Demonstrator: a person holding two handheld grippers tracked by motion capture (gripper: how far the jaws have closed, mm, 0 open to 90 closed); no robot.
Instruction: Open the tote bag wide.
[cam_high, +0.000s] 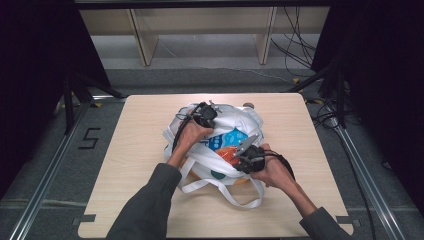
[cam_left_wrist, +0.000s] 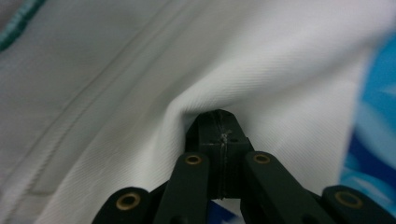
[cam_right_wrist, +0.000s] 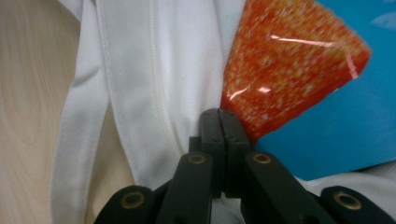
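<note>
Left jaws: the left gripper (cam_left_wrist: 219, 140) is showing its jaws pressed fully together, with white cloth of the bag (cam_left_wrist: 140, 93) puckering around the tips; whether a fold is pinched between them cannot be told.
Right jaws: the right gripper (cam_right_wrist: 219, 135) is likewise closed tight, its tips sitting against the bag's (cam_right_wrist: 154, 70) seamed white edge, just beside an orange speckled packet (cam_right_wrist: 285, 65); a grip on the cloth cannot be confirmed.
Left gripper view: a teal stripe (cam_left_wrist: 18, 25) is running across the top left corner and a blue print (cam_left_wrist: 373, 130) is filling the right edge, both blurred.
Right gripper view: a strap (cam_right_wrist: 74, 140) is lying on the tabletop (cam_right_wrist: 28, 93), and a blue pack (cam_right_wrist: 345, 116) is lying under the packet.
High view: the bag (cam_high: 245, 120) is sitting near the middle of the tabletop (cam_high: 140, 165), mouth spread, with the left gripper (cam_high: 205, 114) at its far left rim and the right gripper (cam_high: 247, 155) at its near right rim.
Contents: the blue pack (cam_high: 230, 139) and the packet (cam_high: 227, 154) are lying inside the bag, between the two grippers.
Straps: a white strap (cam_high: 235, 197) is looping onto the tabletop toward the person.
Arms: both sleeves are coming in from the bottom edge of the high view.
</note>
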